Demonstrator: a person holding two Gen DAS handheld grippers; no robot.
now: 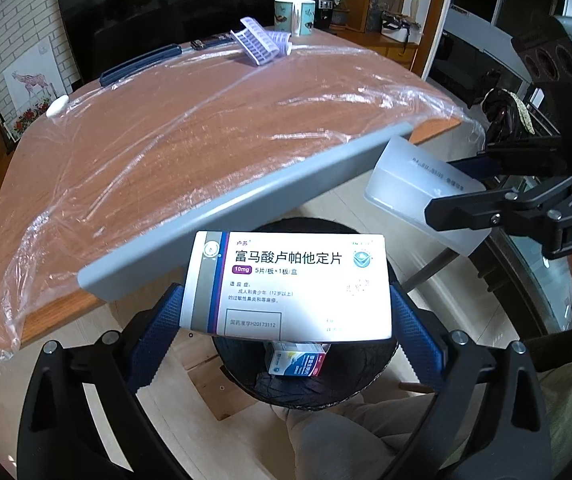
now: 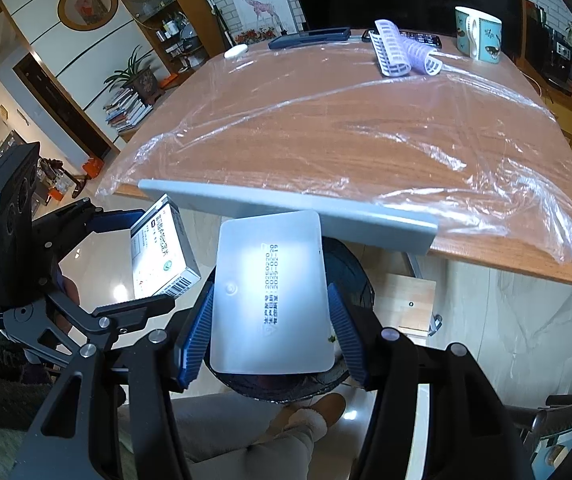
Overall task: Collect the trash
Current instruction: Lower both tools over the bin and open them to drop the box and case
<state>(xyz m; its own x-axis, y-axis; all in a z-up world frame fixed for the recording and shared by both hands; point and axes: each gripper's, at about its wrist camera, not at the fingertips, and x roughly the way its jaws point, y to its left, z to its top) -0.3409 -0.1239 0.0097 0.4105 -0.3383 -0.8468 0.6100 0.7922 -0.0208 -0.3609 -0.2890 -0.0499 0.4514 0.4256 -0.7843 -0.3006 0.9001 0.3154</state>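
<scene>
While both grippers are hanging over the black bin (image 1: 306,384) below the table edge, the step in hand is reading as the drop.

Left gripper (image 1: 286,316) is pinching a white medicine box (image 1: 290,284) across its short sides, blue pads (image 1: 154,340) pressing on both edges, box face-up directly above the bin mouth. A smaller box (image 1: 298,360) is already lying inside the bin. Release looks clean from here: the box is sitting within the rim line, so spreading the jaws straight should be enough, without any flick.

Right gripper (image 2: 272,320) is clamping a translucent white plastic box (image 2: 270,292) by its long sides, pads (image 2: 194,340) tight on both edges, also over the bin (image 2: 350,272). In the left wrist view the same box (image 1: 418,192) is sitting to the right of the bin mouth and higher, so probably worth bringing it inward and lower before letting go; it is light and flat and could glide off the rim.

Both items are hovering close together, so dropping one at a time avoids a collision.

Table (image 2: 326,128) under its plastic sheet (image 2: 486,168) is still carrying hair rollers (image 2: 402,52) and a mug (image 2: 478,36) at the far side.
</scene>
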